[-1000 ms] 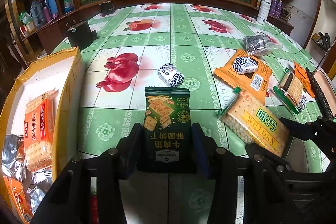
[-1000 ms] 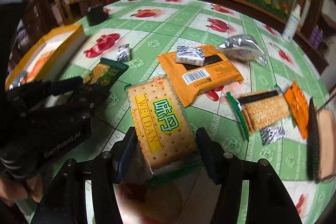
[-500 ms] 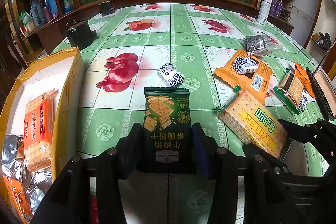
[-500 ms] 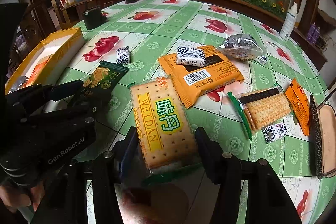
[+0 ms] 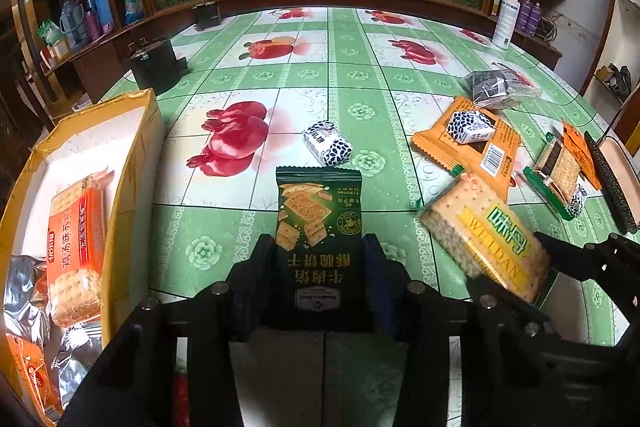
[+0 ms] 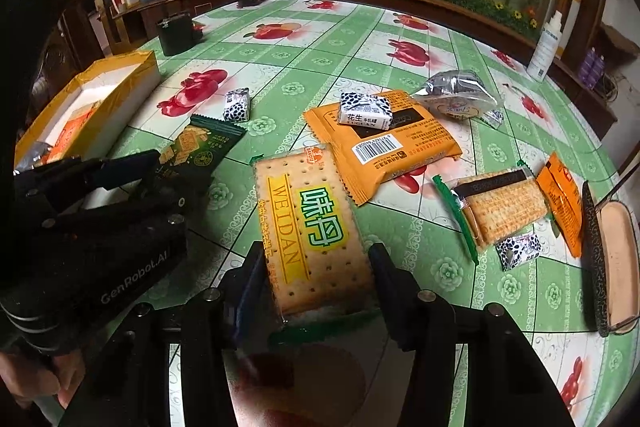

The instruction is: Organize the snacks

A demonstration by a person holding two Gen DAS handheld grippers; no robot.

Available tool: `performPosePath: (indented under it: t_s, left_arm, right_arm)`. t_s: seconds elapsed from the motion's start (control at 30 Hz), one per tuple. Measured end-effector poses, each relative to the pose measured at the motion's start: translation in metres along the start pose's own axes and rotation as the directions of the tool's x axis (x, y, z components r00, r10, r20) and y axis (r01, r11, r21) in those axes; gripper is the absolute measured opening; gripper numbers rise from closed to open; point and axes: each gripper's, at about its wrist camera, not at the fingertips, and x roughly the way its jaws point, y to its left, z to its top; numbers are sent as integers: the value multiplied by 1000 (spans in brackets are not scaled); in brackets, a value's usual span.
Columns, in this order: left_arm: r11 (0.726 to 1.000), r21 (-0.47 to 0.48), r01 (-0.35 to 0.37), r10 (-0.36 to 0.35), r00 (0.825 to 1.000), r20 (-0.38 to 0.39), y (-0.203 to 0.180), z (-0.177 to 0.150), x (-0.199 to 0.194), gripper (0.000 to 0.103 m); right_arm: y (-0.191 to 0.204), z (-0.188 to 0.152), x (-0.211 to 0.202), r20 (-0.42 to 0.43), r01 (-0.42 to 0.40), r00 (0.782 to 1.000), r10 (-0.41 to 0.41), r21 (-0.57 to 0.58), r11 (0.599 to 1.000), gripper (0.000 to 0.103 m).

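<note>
A green-and-white checked cloth printed with red fruit was seen on the counter [image 5: 328,99]; the cracker packet [image 5: 318,227] was dark green, the box [image 5: 132,163] yellow-walled.

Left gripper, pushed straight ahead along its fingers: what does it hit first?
Beyond the dark green cracker packet the left gripper holds, probably the small black-and-white candy pack; depth is uncertain.

Four small black-and-white candies: one [image 6: 237,104] at ten o'clock, one [image 6: 364,111] at twelve, two at three o'clock [image 6: 518,251]. Two orange packets [image 6: 384,143]. One yellow box [image 6: 86,99] at nine.
</note>
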Motion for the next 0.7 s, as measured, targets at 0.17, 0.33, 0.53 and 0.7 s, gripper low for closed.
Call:
performPosePath:
  t_s: [0.17,0.33,0.53,0.7]
  left_arm:
    - [1000,-7,15,-14,1000,12,0,0,-4,43]
    - [1000,-7,22,-22,999,41,-2,1,-10,43]
    - [1000,-8,24,-23,998,59,-3,2,-14,43]
    - [1000,-7,24,-24,998,65,-3,2,-16,43]
  right_arm:
    - [-7,3,-8,33,-29,999,28,42,999,55]
    - [-9,5,-11,48,-45,998,42,58,997,54]
    - [-13,5,-12,49,-61,997,56,87,994,54]
    - [-14,4,-14,55,-63,997,58,93,994,54]
